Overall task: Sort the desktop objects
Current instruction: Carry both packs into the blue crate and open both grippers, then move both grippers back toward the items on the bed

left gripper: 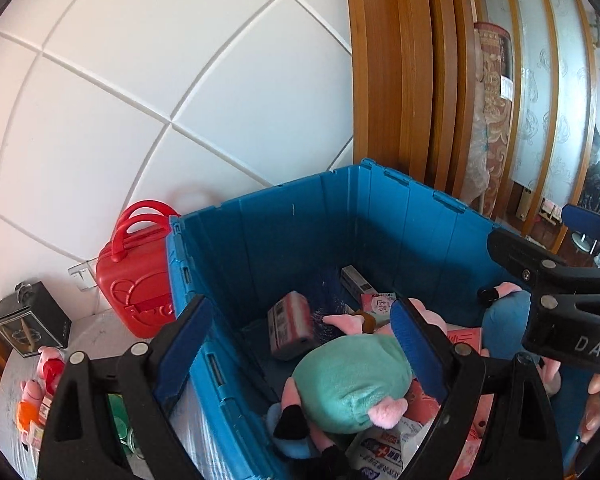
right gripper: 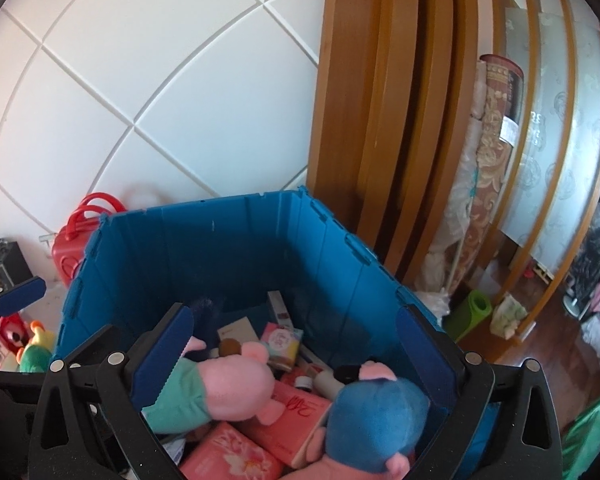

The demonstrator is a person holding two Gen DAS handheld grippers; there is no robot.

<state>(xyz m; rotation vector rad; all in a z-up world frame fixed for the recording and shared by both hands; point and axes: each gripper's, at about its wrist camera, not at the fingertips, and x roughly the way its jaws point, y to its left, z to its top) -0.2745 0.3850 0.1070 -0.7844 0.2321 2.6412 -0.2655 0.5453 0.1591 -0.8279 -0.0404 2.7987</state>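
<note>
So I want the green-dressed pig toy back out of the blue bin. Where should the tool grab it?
Grip the green pig toy across its soft green body, coming from above through the bin's open top. It lies on its side atop the pile, its rounded middle exposed; limbs are thin and floppy.

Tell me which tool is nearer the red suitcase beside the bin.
Left. The left tool straddles the blue bin wall that the red suitcase stands against; the right tool hangs over the bin's interior, farther away.

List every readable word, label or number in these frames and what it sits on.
"DAS": white letters on the right gripper body, cut off at the frame edge.
Print on the pink packs, the small boxes and the white packet in the blue crate: too blurred to read.
</note>
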